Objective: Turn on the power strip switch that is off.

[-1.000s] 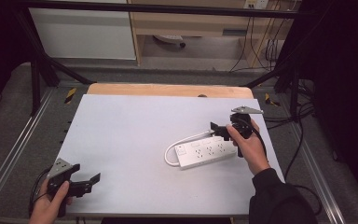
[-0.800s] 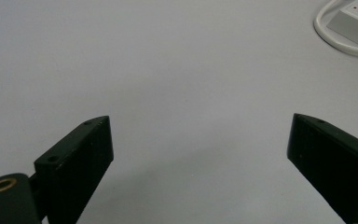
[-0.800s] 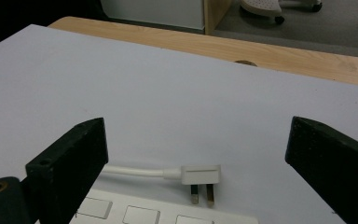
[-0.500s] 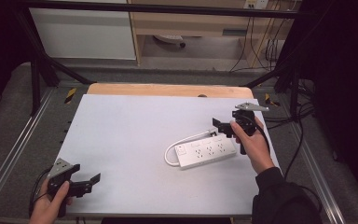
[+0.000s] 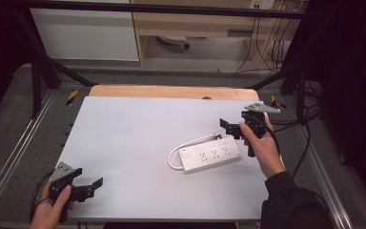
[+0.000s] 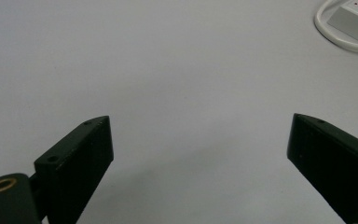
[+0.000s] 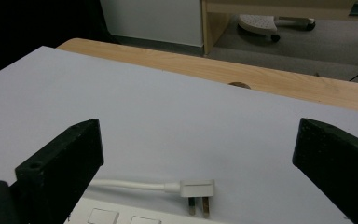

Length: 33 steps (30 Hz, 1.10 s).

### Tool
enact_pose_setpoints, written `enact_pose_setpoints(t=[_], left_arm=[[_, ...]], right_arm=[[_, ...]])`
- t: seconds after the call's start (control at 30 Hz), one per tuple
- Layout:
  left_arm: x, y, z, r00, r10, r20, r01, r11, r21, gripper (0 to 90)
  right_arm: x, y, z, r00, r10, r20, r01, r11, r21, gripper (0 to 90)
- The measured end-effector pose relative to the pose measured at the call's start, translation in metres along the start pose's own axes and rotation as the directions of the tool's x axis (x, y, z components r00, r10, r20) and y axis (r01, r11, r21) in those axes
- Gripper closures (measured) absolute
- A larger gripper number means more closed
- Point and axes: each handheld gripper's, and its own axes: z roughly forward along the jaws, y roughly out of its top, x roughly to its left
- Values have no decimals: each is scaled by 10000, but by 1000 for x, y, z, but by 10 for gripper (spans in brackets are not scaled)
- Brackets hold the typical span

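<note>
A white power strip (image 5: 210, 153) lies flat, right of the table's middle, with its white cable (image 5: 172, 160) looped round its left end. The white plug (image 5: 217, 135) rests on the table just behind the strip. My right gripper (image 5: 230, 128) hovers open behind the strip's right end, with nothing in its jaws. In the right gripper view the plug (image 7: 196, 189) lies pins toward me between the spread jaws of the right gripper (image 7: 198, 154), with the strip (image 7: 116, 215) at the bottom edge. My left gripper (image 5: 89, 187) is open at the front left corner; the left gripper (image 6: 200, 154) faces bare table, with the strip (image 6: 356, 18) far off.
The white table top (image 5: 138, 133) ends in a wooden strip (image 5: 171, 91) at the back with a small hole (image 7: 235, 85). Metal frame rails (image 5: 9, 162) run along both sides. Cables (image 5: 310, 133) trail off the right edge.
My right gripper has risen and shifted a little to the right and back from the strip. The left gripper has stayed still.
</note>
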Motion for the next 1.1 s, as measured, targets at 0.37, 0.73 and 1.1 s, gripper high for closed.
enact_pose_setpoints(t=[0.37, 0.73, 1.1], left_arm=[[0, 0, 0, 10000, 59, 11, -59, 10000, 53, 69], [0, 0, 0, 10000, 31, 9, -31, 10000, 70, 69], [0, 0, 1, 10000, -2, 17, 2, 10000, 65, 69]], right_arm=[[-4, 3, -14, 10000, -50, 29, 51, 9995, -306, 22], [-13, 0, -31, 9999, -62, 126, 69, 9983, -585, 23], [-20, -11, -51, 9998, 83, 167, -68, 9965, -829, 23]])
